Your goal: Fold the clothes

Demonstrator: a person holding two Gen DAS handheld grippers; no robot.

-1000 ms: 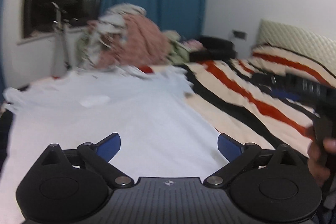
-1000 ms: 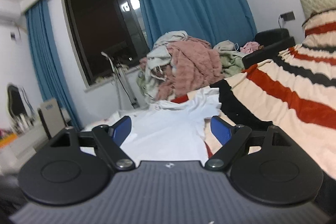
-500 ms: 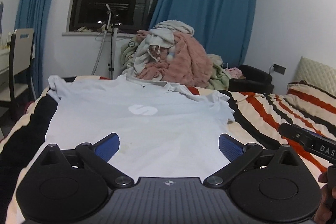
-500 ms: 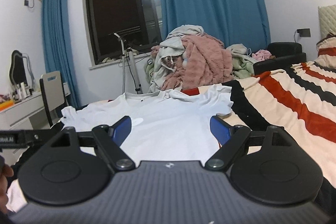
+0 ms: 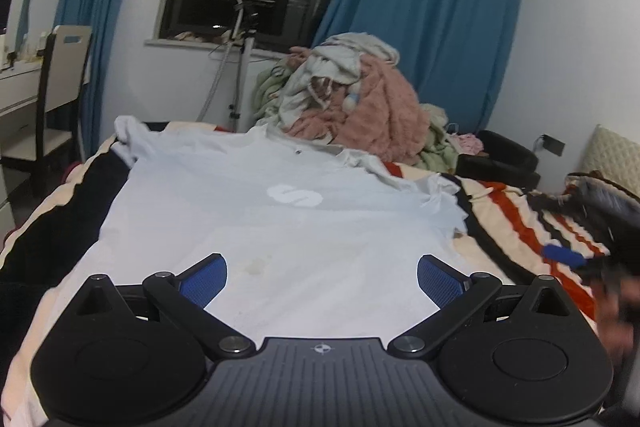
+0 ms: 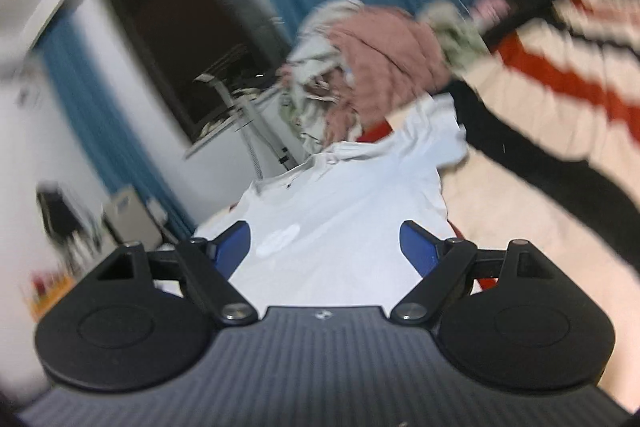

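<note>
A pale blue T-shirt (image 5: 256,227) lies spread flat on the striped bed (image 5: 520,219), directly ahead of both grippers. The left hand-held gripper (image 5: 322,277) and the right hand-held gripper (image 6: 325,247) hover above its hem, jaws wide apart and empty.

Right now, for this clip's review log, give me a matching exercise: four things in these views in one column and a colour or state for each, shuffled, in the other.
Things:
1. T-shirt
2. clothes pile
3. curtain
4. left hand-held gripper

Colour or state:
A. blue, hanging by the window
B. open, empty
C. pale, spread flat on the bed
D. heaped, pink and green

Pairs: 1-C, 2-D, 3-A, 4-B
</note>
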